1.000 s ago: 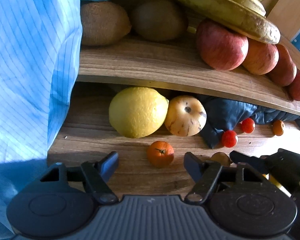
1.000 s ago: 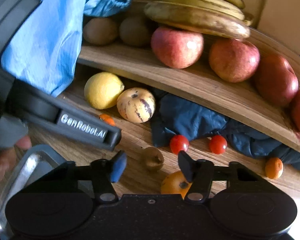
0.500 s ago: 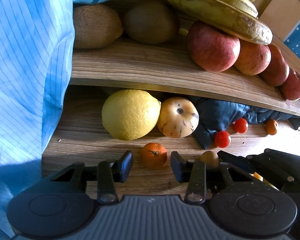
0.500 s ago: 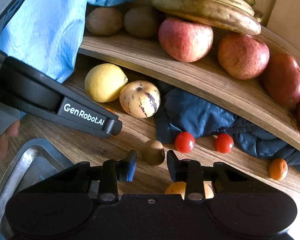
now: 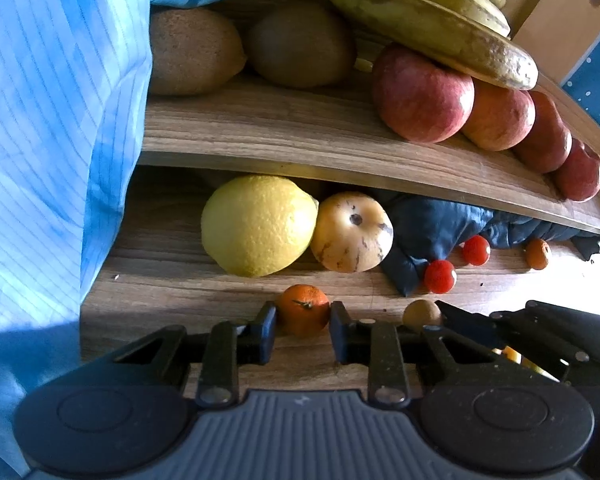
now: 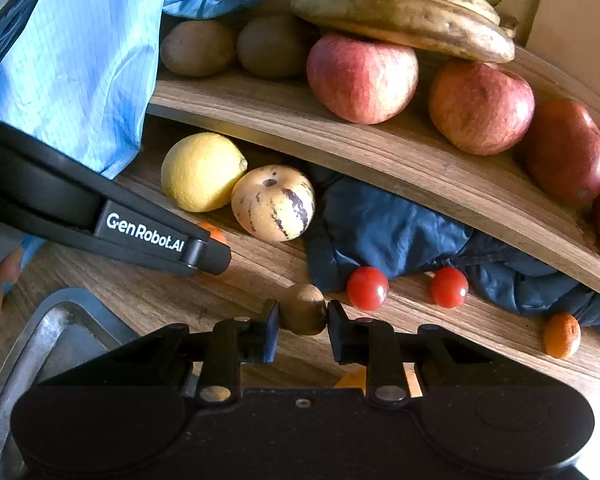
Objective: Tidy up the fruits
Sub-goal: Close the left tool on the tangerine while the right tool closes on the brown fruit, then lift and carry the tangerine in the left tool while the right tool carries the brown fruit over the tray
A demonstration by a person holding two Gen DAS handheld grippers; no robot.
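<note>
My left gripper (image 5: pixel 302 330) is shut on a small orange tangerine (image 5: pixel 303 309) resting on the wooden table. My right gripper (image 6: pixel 300 330) is shut on a small brown round fruit (image 6: pixel 303 309), also seen in the left wrist view (image 5: pixel 421 313). Behind them lie a lemon (image 5: pixel 258 224) and a striped yellow melon (image 5: pixel 351 232). Two cherry tomatoes (image 6: pixel 367 288) (image 6: pixel 449 287) and another small tangerine (image 6: pixel 562 335) lie to the right. The raised shelf (image 6: pixel 380 148) holds kiwis (image 6: pixel 198 48), red apples (image 6: pixel 360 78) and bananas (image 6: pixel 400 20).
A dark blue cloth (image 6: pixel 384 232) lies under the shelf. A light blue striped cloth (image 5: pixel 48 128) hangs at left. A metal tray (image 6: pixel 40 344) sits at lower left of the right wrist view. Another orange fruit (image 6: pixel 354 380) shows under the right gripper.
Both grippers moved forward and closed: the left onto the small tangerine, the right onto the small brown fruit.
</note>
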